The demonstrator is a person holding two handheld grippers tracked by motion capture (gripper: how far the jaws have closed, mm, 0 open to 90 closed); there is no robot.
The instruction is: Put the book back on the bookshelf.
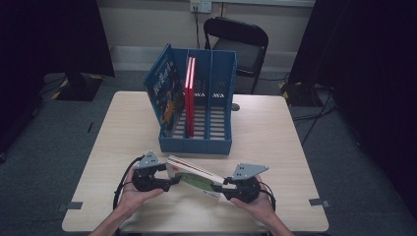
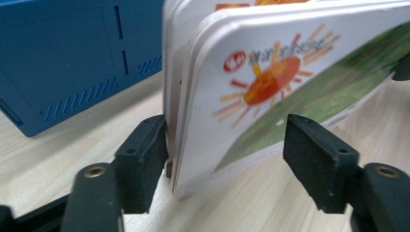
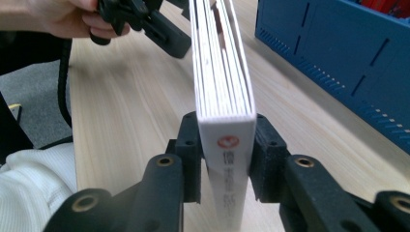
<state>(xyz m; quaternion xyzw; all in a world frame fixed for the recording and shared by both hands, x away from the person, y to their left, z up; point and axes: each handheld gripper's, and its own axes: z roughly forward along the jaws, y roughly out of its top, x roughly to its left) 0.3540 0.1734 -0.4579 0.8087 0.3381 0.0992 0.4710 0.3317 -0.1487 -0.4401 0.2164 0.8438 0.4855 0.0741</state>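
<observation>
1. The white picture book (image 1: 193, 177) is at the near edge of the table (image 1: 275, 137), standing on its long edge between your two hands, just in front of the blue file rack (image 1: 196, 105).
2. Your right gripper (image 1: 227, 189) is clamped on the spine end; both pads press the covers.
3. Your left gripper (image 1: 169, 183) straddles the other end with its jaws apart: one pad touches the pages, the other stands clear of the front cover.
4. Keep the right grip firm and the book upright; I'd let the left end go fully before lifting toward an empty slot beside the red book (image 1: 190, 93).
5. The cover shows an orange sun with small writing too blurred to read; the spine carries a red round logo and grey characters.
</observation>
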